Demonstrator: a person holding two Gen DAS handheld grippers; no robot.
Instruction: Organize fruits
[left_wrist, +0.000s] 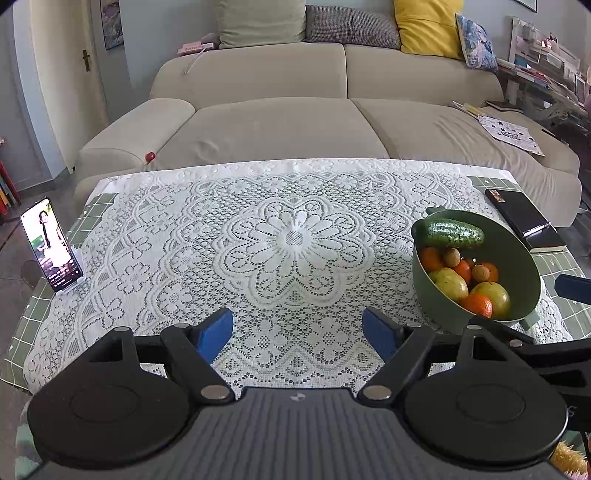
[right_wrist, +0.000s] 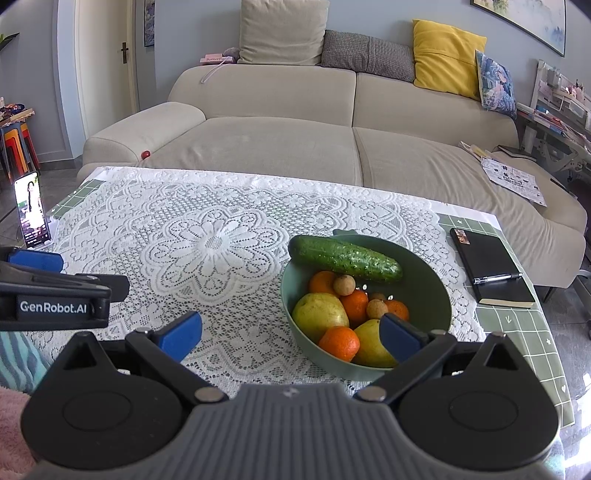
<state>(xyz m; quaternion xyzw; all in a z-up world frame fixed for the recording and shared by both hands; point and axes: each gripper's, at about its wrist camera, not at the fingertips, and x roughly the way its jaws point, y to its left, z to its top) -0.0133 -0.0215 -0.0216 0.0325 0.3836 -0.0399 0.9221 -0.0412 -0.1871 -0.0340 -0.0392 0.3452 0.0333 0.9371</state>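
Both of my grippers hang over the lace cloth (left_wrist: 295, 236) with jaws spread wide and nothing between the blue pads. The left gripper (left_wrist: 297, 334) faces bare lace at the table's middle; the right gripper (right_wrist: 291, 334) sits low at the near rim of the green bowl (right_wrist: 424, 291), its right pad overlapping the bowl in view, though I cannot tell whether it touches.

All the produce I can see lies in that bowl: a cucumber (right_wrist: 345, 258) propped across the far rim, oranges (right_wrist: 339, 343), two yellow-green fruits (right_wrist: 319, 312) and small brown round ones (right_wrist: 344, 285) heaped below. No fruit shows on the cloth. A notebook (right_wrist: 487, 266) lies beyond the bowl, a phone (left_wrist: 50, 245) stands at the far left.

I judge this fits either a gathered bowl, sorting finished, or a mixed bowl awaiting sorting out; the frames do not settle which. Any grasp here would call for a wide, gentle closure, as the pieces are round and crowded.
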